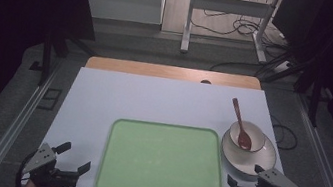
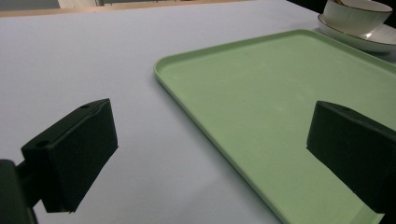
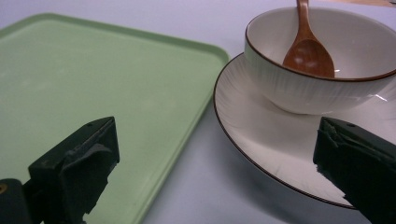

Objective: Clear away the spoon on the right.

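With both the left gripper (image 1: 74, 159) and right gripper (image 1: 243, 177) empty, jaws apart, the risk is at the right: nudging the plate (image 1: 264, 165) beside the tray (image 1: 162, 162) could tip its bowl (image 1: 255, 134) and spill the spoon (image 1: 241, 127).
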The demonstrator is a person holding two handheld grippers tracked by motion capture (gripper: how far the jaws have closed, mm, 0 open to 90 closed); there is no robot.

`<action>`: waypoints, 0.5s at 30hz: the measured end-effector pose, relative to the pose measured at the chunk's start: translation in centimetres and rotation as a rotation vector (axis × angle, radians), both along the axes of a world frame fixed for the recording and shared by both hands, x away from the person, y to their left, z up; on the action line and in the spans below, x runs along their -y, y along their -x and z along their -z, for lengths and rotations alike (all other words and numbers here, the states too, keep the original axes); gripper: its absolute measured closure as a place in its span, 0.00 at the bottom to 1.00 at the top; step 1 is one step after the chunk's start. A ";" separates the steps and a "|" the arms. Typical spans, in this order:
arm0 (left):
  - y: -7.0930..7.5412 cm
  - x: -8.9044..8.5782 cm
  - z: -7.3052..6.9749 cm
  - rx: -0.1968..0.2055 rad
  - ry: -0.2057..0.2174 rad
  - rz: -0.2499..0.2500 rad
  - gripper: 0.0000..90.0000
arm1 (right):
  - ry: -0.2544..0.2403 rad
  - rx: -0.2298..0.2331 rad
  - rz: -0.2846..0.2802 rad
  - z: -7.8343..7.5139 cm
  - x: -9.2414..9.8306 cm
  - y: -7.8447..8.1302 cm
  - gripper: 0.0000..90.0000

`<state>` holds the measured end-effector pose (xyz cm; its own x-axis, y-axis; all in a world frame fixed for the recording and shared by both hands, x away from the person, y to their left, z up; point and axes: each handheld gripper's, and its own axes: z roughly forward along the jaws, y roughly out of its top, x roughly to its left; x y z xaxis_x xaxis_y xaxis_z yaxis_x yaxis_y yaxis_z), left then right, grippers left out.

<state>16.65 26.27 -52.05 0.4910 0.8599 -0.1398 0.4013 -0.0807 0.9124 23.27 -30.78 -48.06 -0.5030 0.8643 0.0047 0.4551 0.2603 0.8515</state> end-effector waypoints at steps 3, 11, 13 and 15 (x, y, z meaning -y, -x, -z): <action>0.0 0.1 0.0 0.003 -0.002 0.000 0.02 | 0.011 -0.005 -0.010 0.2 -0.1 -0.1 0.01; 0.0 0.1 0.0 0.005 0.001 0.003 0.02 | 0.034 0.004 -0.031 0.4 -0.6 -0.2 0.00; 0.0 0.1 0.0 0.005 0.000 0.003 0.02 | 0.040 0.005 -0.035 0.4 -0.6 -0.3 0.00; 0.0 0.1 0.0 0.004 -0.002 0.005 0.02 | 0.041 0.006 -0.036 0.4 -0.6 -0.3 0.00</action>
<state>16.69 26.15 -52.04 0.4960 0.8576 -0.1362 0.3975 -0.0848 0.9137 23.54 -30.15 -48.45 -0.5336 0.8451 -0.0331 0.4398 0.3107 0.8426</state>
